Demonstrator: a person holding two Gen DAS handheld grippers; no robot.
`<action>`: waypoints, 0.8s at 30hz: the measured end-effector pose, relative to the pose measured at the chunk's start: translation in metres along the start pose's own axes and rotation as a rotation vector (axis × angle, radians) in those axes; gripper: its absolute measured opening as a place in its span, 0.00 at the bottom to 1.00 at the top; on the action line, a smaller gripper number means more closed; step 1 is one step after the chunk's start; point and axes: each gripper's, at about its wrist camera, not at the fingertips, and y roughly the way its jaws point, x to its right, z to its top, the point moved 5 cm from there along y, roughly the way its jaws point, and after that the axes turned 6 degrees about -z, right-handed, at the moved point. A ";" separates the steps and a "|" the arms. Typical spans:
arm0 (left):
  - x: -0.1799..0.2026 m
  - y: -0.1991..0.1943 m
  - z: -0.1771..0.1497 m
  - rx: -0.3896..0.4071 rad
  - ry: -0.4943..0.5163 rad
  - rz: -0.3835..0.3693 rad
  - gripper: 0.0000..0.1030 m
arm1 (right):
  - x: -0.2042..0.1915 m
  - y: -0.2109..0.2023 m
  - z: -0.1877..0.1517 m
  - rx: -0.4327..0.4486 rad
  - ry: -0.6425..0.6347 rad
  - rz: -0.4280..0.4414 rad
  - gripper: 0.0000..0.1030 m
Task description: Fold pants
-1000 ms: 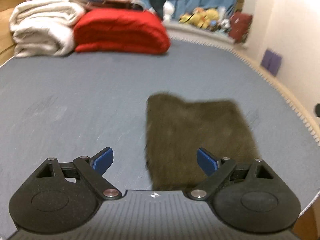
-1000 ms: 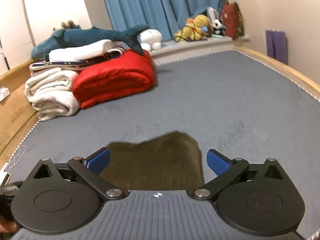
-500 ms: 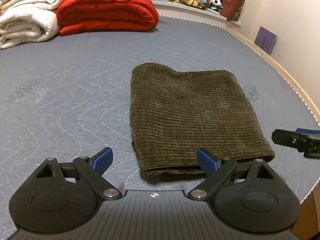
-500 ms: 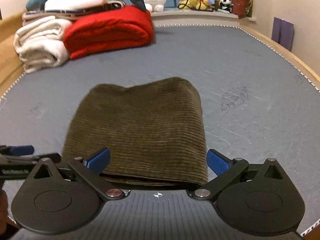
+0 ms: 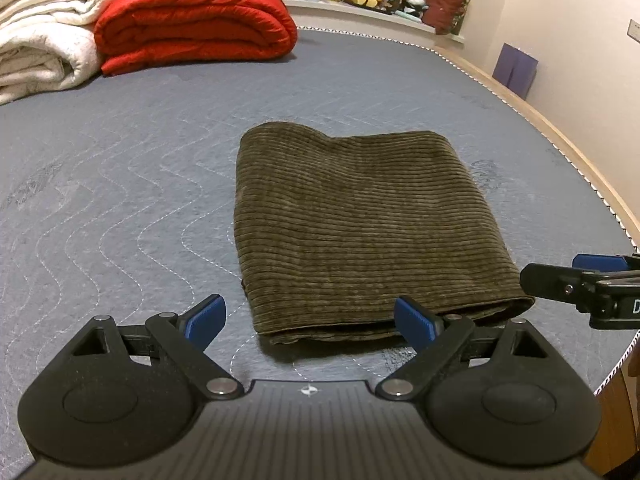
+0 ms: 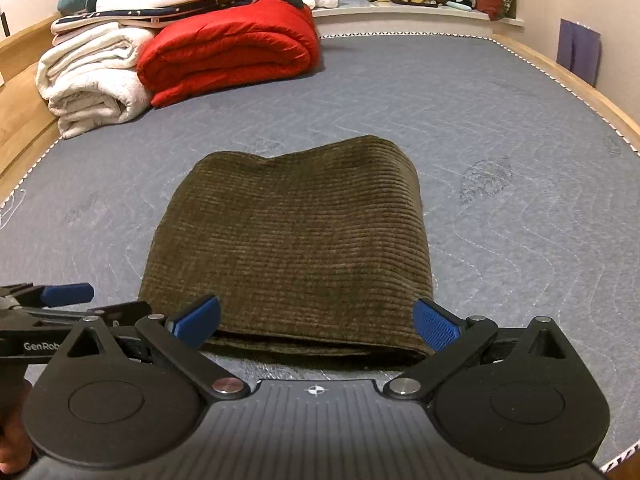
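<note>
Black left gripper (image 5: 310, 318), blue ribbed fingertips (image 5: 414, 322), silver pivot screws, white "GenRob" lettering, matching right gripper (image 6: 316, 320)

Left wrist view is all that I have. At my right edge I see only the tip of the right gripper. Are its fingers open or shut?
Observer: Open. In the right wrist view the right gripper has its fingers wide apart, and they hold nothing.
Operator: Where are they, relative to the pants?
Observer: At the near edge of the pants; one finger is by the right near corner. Whether it touches the pants, I cannot tell.
Operator: What is to the left of the white blanket?
Observer: Beside the blanket a wooden frame runs along that side of the bed.
</note>
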 end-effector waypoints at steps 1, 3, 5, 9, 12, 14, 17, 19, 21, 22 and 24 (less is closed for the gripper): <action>0.000 0.000 0.000 0.000 0.000 0.000 0.91 | 0.001 0.000 -0.001 -0.001 0.001 -0.004 0.99; 0.001 0.000 -0.001 -0.001 0.003 -0.001 0.91 | 0.003 0.000 -0.002 -0.004 0.004 -0.009 0.99; 0.001 0.000 -0.002 -0.001 0.005 -0.001 0.92 | 0.005 -0.001 -0.004 -0.007 0.005 -0.010 0.99; 0.001 0.000 -0.003 -0.001 0.010 0.000 0.92 | 0.005 -0.002 -0.005 -0.005 -0.001 -0.011 0.99; 0.001 0.001 -0.003 -0.002 0.009 0.002 0.97 | 0.006 -0.002 -0.005 -0.008 -0.003 -0.011 0.99; 0.002 -0.001 -0.002 0.006 0.010 0.001 1.00 | 0.005 -0.001 -0.005 -0.009 -0.005 -0.011 0.99; 0.003 -0.001 -0.002 0.007 0.017 -0.004 1.00 | 0.004 -0.001 -0.006 -0.010 -0.007 -0.008 0.99; 0.003 0.000 -0.002 0.004 0.016 -0.008 1.00 | 0.004 -0.001 -0.006 -0.011 -0.009 -0.006 0.99; 0.003 0.000 -0.001 0.004 0.015 -0.008 1.00 | 0.004 0.000 -0.006 -0.013 -0.011 -0.005 0.99; 0.002 0.000 -0.001 0.004 0.014 -0.009 1.00 | 0.003 0.000 -0.006 -0.014 -0.011 -0.005 0.99; 0.002 0.000 -0.001 0.004 0.014 -0.011 1.00 | 0.003 0.000 -0.006 -0.015 -0.011 -0.005 0.99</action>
